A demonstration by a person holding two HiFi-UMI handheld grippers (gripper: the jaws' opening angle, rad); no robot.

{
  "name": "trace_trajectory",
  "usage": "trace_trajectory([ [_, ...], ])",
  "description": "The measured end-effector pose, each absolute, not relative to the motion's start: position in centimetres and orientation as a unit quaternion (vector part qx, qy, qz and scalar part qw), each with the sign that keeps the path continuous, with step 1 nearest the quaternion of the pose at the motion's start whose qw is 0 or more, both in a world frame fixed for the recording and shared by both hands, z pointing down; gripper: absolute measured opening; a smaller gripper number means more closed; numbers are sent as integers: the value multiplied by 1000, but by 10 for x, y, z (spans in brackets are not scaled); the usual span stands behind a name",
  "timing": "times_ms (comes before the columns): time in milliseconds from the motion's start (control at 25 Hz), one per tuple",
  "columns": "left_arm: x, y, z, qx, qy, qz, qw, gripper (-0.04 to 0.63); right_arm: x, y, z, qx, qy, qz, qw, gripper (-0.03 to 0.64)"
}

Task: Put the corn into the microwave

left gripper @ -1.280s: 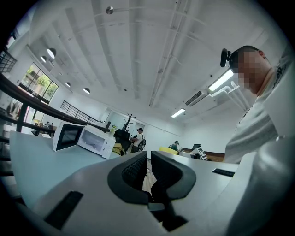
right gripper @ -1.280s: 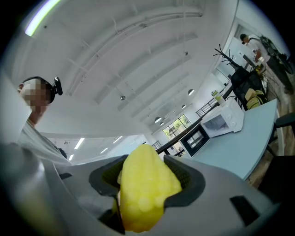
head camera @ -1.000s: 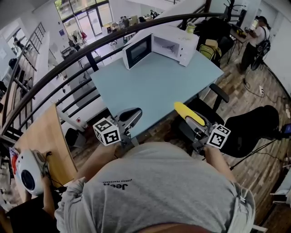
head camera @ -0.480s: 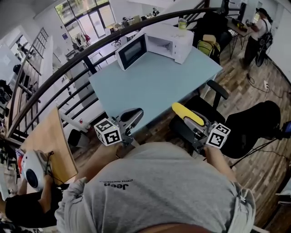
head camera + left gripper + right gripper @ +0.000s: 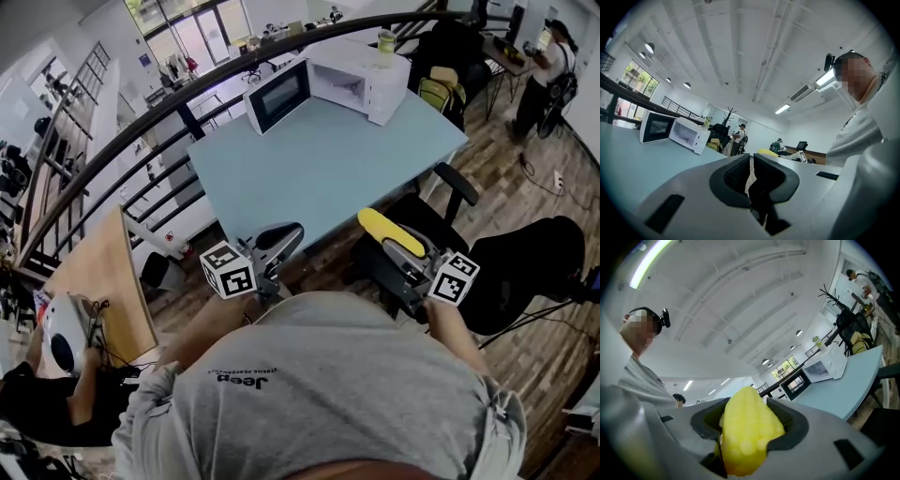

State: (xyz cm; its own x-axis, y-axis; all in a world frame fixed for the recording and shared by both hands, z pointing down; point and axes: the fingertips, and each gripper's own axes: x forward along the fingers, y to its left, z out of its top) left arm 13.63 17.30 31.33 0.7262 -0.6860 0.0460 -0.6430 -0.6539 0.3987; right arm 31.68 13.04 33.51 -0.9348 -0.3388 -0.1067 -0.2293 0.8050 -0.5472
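Yellow corn (image 5: 747,427), one cob, tight in the right hand-held gripper (image 5: 749,414); left hand-held gripper (image 5: 751,165) closed, empty; one microwave (image 5: 361,80).

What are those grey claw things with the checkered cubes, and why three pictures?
A person holds a grey two-jaw gripper in each hand, like big tongs. One picture comes from a camera on the person's head, looking down; the other two come from cameras riding on the grippers. The right gripper clamps a yellow corn cob. The left gripper is empty, jaws closed. Ahead stands a light blue table carrying a white microwave oven with its door open.
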Motion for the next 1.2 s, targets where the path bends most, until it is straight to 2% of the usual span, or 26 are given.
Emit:
trace_trajectory([
  [320,47,142,326,912,-355,-64,198,43,233,93,335,-165,940,-282,101,245],
  [480,-21,115,323,916,-344,-67,194,43,174,66,327,-182,929,-300,120,245],
  [840,-158,70,322,912,-351,-68,201,43,55,-2,311,-204,932,-283,103,245],
  [1200,-223,23,341,912,-340,-62,222,43,11,-77,319,-256,921,-279,92,245],
])
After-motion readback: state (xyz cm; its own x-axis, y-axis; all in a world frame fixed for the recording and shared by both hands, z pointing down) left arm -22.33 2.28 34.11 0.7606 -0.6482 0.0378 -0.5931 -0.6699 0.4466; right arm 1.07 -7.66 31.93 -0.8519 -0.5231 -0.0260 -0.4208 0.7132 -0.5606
